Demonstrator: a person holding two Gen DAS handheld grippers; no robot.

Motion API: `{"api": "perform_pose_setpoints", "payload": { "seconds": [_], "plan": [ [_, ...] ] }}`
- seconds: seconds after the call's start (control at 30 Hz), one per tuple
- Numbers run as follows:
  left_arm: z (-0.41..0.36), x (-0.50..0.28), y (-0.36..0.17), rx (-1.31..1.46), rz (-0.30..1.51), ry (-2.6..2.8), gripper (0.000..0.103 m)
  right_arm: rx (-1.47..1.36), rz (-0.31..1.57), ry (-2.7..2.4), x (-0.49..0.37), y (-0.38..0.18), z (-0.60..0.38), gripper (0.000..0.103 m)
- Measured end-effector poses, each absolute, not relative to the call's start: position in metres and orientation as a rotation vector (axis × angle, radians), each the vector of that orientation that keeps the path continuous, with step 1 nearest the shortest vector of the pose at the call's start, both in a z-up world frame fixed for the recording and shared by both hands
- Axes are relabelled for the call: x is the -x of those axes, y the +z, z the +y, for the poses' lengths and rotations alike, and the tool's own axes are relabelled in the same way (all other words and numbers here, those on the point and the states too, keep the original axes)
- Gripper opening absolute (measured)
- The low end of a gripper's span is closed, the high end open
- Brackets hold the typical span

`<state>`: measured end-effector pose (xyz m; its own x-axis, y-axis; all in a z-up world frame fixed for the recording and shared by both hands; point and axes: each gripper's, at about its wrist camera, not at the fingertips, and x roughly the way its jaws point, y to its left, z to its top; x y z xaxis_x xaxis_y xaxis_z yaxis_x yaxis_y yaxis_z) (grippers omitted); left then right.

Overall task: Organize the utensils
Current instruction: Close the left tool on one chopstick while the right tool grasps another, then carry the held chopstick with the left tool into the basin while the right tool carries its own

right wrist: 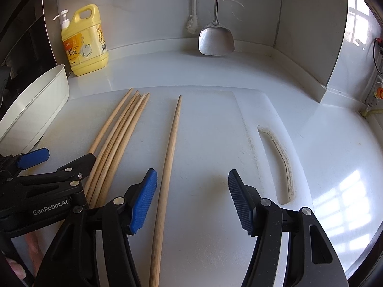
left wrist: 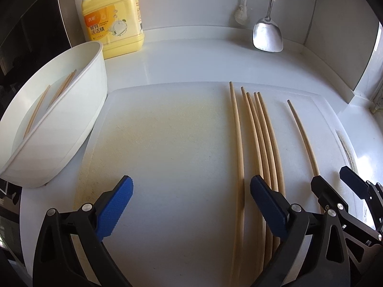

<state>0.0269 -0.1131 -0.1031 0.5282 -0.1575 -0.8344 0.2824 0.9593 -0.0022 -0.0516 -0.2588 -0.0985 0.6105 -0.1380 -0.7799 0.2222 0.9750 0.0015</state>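
- The left gripper hangs with its jaws spread and nothing between them; only bare cutting board lies in the gap.
- The right gripper is released too, jaws apart, pads pressing on nothing.
- Six loose chopsticks lie on the board. One lone chopstick runs just inside the right gripper's left jaw, close to that pad though contact is hard to judge.
- A bundle of four chopsticks passes under the left gripper's right jaw, and a separate chopstick lies just inside that jaw.
- The white bin, outward of the left gripper's left jaw, already holds a few chopsticks (so sorting looks partly done).
- Step in hand, as I judge it: lining up a pick of the lone chopstick.
- The next move likely calls for centring the right jaws over that thin stick, lowering to the board, and closing squarely so it does not roll away.
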Motion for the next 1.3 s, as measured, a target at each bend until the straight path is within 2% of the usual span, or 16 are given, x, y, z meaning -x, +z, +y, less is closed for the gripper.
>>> {"api": "perform_pose_setpoints", "payload": {
  "seconds": [0.07, 0.33, 0.4, 0.47, 0.5, 0.97, 1.3],
  "plan": [
    [-0.115, -0.025, -0.102, -0.144, 0.973, -0.28, 0.088, -0.09, 0.888, -0.196, 0.051, -0.098, -0.256, 0.052],
    [-0.132, -0.009, -0.097, -0.157, 0.948, -0.313, 0.048, -0.077, 0.869, -0.166, 0.05, -0.098, -0.251, 0.029],
    [-0.135, -0.006, -0.097, -0.164, 0.943, -0.332, 0.028, -0.072, 0.865, -0.159, 0.051, -0.098, -0.249, 0.023],
    [-0.137, -0.003, -0.096, -0.17, 0.942, -0.347, 0.013, -0.065, 0.862, -0.151, 0.052, -0.098, -0.247, 0.015],
    [-0.138, -0.003, -0.096, -0.17, 0.945, -0.353, 0.007, -0.065, 0.861, -0.145, 0.052, -0.098, -0.247, 0.008],
    [-0.127, 0.002, -0.088, -0.086, 0.994, -0.395, 0.007, -0.173, 0.857, -0.105, 0.062, -0.088, -0.259, 0.006],
    [-0.11, 0.008, -0.035, 0.005, 0.99, -0.4, 0.007, -0.178, 0.855, -0.073, 0.064, -0.048, -0.259, 0.006]
  ]
}}
